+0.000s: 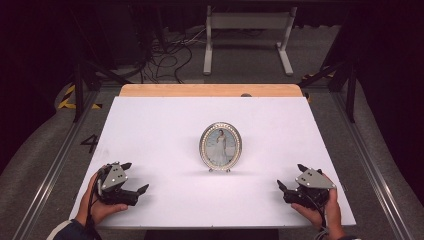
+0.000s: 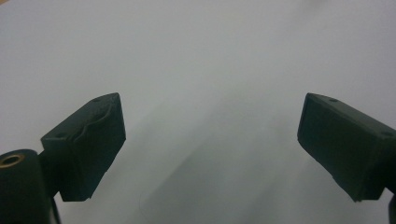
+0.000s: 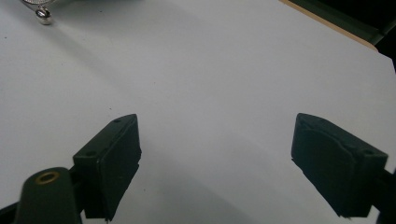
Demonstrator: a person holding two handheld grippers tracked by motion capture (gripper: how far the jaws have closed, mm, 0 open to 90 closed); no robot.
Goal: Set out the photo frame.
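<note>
An oval silver picture frame point(image 1: 220, 146) with a portrait of a figure in white stands upright near the middle of the white table point(image 1: 165, 120). One of its small ball feet point(image 3: 44, 15) peeks into the top left of the right gripper view. My left gripper point(image 1: 135, 177) rests at the front left, jaws wide apart and nothing between them, well clear of the frame. In the left gripper view its open jaws point(image 2: 210, 144) hover over bare white surface. My right gripper point(image 1: 291, 176) sits at the front right, also open point(image 3: 215, 161) and empty.
A wooden strip point(image 1: 210, 90) runs along the table's far edge. Metal rails point(image 1: 367, 165) flank both sides of the table. Beyond the table stand a white stand point(image 1: 247, 37) and loose cables point(image 1: 165, 57) on the floor.
</note>
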